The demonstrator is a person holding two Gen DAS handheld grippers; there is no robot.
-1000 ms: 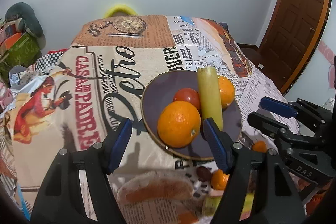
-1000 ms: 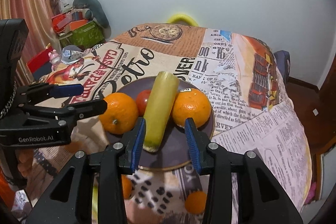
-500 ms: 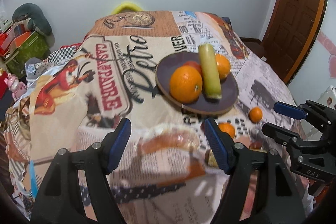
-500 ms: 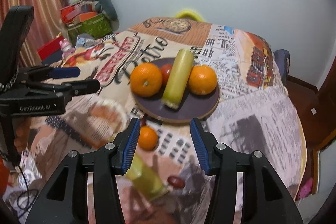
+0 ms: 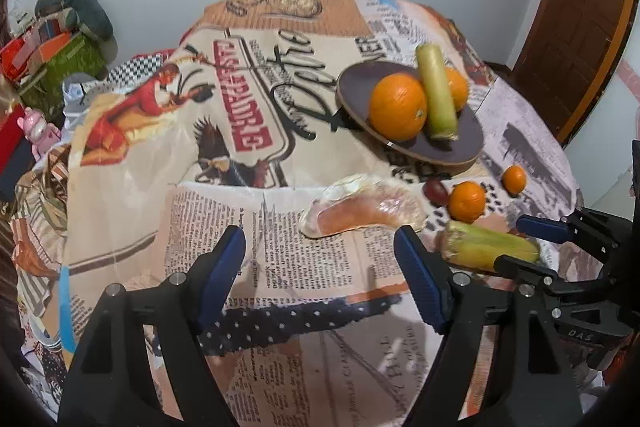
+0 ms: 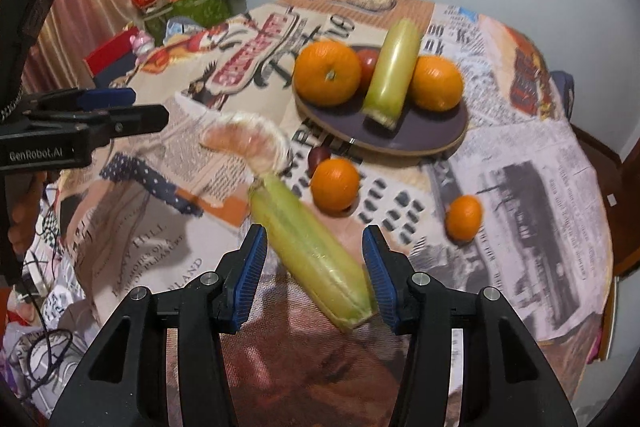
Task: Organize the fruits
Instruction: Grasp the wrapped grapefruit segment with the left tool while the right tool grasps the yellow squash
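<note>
A dark round plate [image 6: 424, 137] [image 5: 460, 147] holds two oranges [image 6: 328, 73] [image 6: 436, 83], a red fruit [image 6: 368, 61] and a yellow-green ear of corn [image 6: 390, 71]. On the cloth lie a second ear of corn [image 6: 308, 243] [image 5: 488, 247], a peeled pomelo wedge [image 6: 248, 141] [image 5: 364, 207], two small oranges [image 6: 335, 185] [image 6: 464, 218] and a dark grape [image 6: 319, 155]. My right gripper [image 6: 314, 261] is open, with the loose corn between its fingers. My left gripper [image 5: 320, 267] is open and empty, just short of the pomelo wedge.
The round table [image 5: 240, 187] wears a printed newspaper-pattern cloth. Clutter of boxes and bags [image 5: 52, 51] stands at the left by the wall. A wooden door [image 5: 576, 19] is at the right. A chair [image 6: 600, 163] stands by the table's right edge.
Both grippers have pulled back from the plate toward the table's near side. The loose fruits came into view. The right gripper now straddles the loose corn; the left faces the pomelo wedge.
</note>
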